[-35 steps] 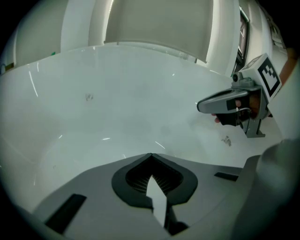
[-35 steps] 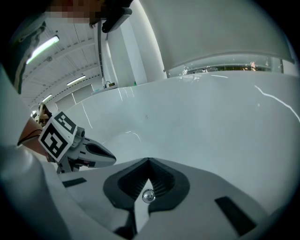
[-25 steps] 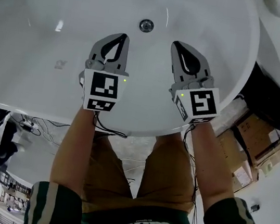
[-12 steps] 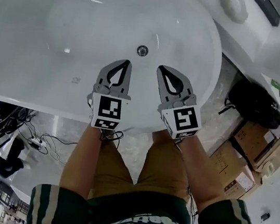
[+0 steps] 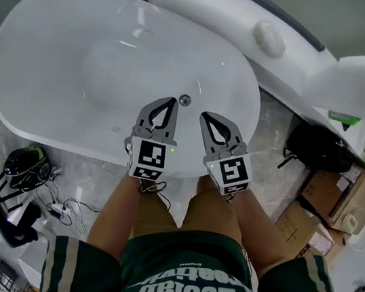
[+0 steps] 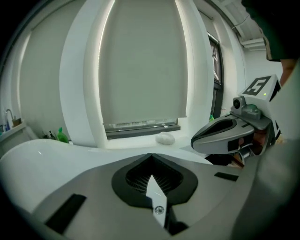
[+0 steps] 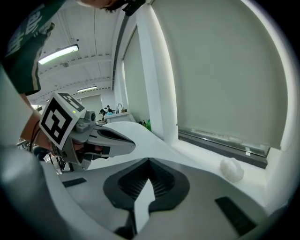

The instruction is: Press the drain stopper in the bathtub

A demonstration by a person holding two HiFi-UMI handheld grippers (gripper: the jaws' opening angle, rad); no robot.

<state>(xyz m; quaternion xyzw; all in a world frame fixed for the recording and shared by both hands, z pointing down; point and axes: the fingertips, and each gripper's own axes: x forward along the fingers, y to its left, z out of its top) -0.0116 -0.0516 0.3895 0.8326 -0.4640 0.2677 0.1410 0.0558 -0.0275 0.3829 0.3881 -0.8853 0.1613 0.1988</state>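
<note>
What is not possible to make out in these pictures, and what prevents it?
- Small round metal drain stopper: head view, too small to tell whether it is pressed or raised; absent from both gripper views.
- White oval bathtub: head view, near rim partly hidden behind the left gripper and right gripper.
- Brown cardboard boxes: head view, print too small to read.

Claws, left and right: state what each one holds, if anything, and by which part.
Nothing is held. The left claw and the right claw are both shut and empty, and neither touches the drain stopper in the bathtub.
</note>
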